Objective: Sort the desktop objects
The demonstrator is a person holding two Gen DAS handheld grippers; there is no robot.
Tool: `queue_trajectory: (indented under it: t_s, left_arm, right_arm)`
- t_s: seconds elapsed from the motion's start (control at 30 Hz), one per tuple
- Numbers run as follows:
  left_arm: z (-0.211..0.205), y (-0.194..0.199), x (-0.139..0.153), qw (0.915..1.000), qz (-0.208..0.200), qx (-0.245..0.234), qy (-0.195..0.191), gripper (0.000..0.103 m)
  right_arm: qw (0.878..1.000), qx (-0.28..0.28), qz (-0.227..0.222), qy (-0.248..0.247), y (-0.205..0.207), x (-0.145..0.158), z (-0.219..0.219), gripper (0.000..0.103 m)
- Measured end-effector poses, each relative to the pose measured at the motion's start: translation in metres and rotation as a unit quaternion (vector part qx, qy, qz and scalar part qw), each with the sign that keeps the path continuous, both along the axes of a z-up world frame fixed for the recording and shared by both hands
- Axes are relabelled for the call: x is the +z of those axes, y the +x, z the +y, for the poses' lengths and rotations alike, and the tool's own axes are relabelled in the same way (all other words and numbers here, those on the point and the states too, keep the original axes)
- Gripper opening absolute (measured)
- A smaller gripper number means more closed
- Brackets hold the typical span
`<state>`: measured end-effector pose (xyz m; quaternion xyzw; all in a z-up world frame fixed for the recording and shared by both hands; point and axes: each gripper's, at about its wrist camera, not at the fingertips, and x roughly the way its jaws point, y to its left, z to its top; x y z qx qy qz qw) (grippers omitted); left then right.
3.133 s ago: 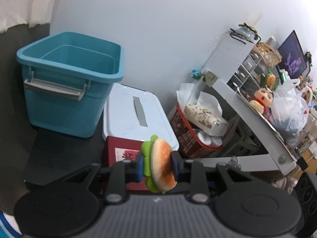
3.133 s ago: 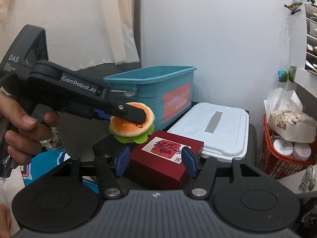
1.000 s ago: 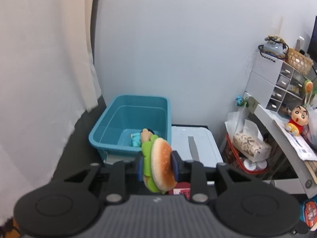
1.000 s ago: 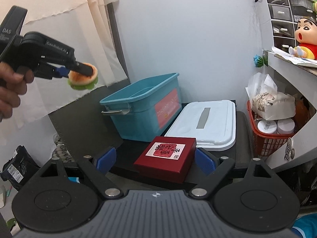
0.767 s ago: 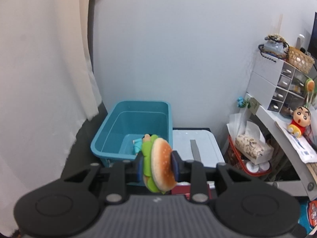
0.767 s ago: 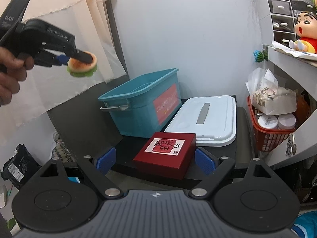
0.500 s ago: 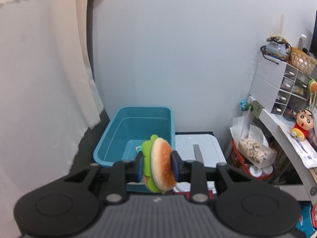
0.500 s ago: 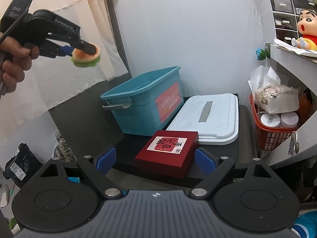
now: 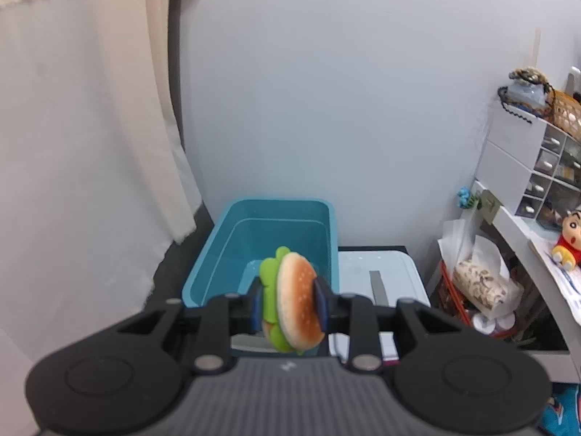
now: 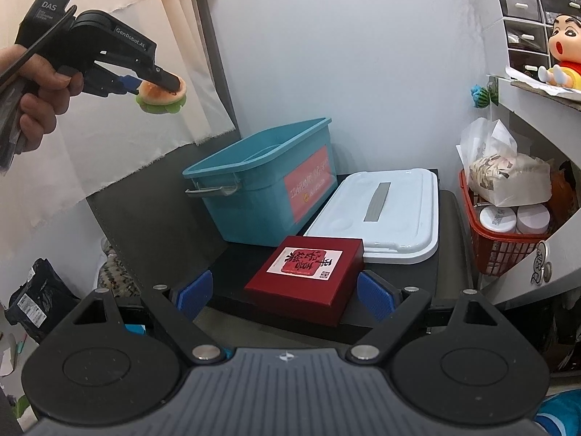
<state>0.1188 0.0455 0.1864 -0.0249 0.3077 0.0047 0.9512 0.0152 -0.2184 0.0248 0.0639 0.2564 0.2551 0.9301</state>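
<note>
While clamped, toy burger (image 9: 296, 299) above bin (image 9: 328, 218)

Off to the side there's a red basket (image 10: 497, 250) stuffed with a tissue pack (image 10: 508, 178), a cartoon doll (image 10: 561, 54) up on the shelf (image 10: 537, 105), and a curtain (image 9: 83, 145).

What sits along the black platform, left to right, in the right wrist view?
Teal bin → red box → white lid → red basket.
</note>
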Motion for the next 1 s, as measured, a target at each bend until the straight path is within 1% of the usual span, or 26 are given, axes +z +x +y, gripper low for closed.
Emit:
queue_trajectory:
  t_s: [0.47, 0.87, 1.0]
  left_arm:
    - [0.004, 0.020, -0.007, 0.9999, 0.012, 0.008, 0.006, 0.031]
    - [0.003, 0.038, -0.031, 0.9996, 0.028, 0.006, 0.002, 0.031]
    - [0.003, 0.046, -0.037, 0.9994, 0.034, 0.003, 0.007, 0.031]
  right_arm:
    - [1.000, 0.007, 0.001, -0.005, 0.002, -0.002, 0.004, 0.090]
    - [1.000, 0.014, 0.012, -0.008, 0.012, -0.009, 0.011, 0.090]
    - [1.000, 0.016, 0.010, -0.004, 0.015, -0.008, 0.012, 0.090]
